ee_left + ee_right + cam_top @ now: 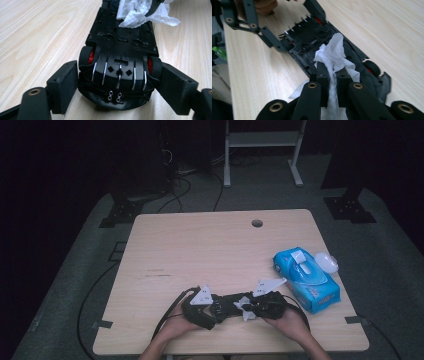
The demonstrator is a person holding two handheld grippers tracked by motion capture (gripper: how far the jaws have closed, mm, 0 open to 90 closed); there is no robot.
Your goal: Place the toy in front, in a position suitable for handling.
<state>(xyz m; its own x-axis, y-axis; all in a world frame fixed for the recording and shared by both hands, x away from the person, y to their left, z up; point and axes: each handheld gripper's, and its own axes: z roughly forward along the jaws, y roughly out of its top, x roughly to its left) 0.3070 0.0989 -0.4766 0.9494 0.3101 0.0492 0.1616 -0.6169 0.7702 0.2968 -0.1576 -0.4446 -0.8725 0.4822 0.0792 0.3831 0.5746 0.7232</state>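
Note:
A black toy car (122, 45) with red wheel hubs lies belly-up on the wooden table (200, 245), near its front edge. My left gripper (120, 85) clasps the car's tail end, a pad against each rear wheel. A crumpled white wipe (332, 52) is pinched in my right gripper (333, 72), which is shut on it, and the wipe rests on the car's underside (312, 42). In the high view the two grippers face each other, left gripper (212, 307) and right gripper (248, 306), with the car (227, 302) between them.
A blue pack of wet wipes (306, 279) lies at the table's right edge, with a white rounded object (326, 262) beside it. A cable hole (257, 223) sits near the far edge. Cables trail off the front left. A metal frame stands on the floor beyond.

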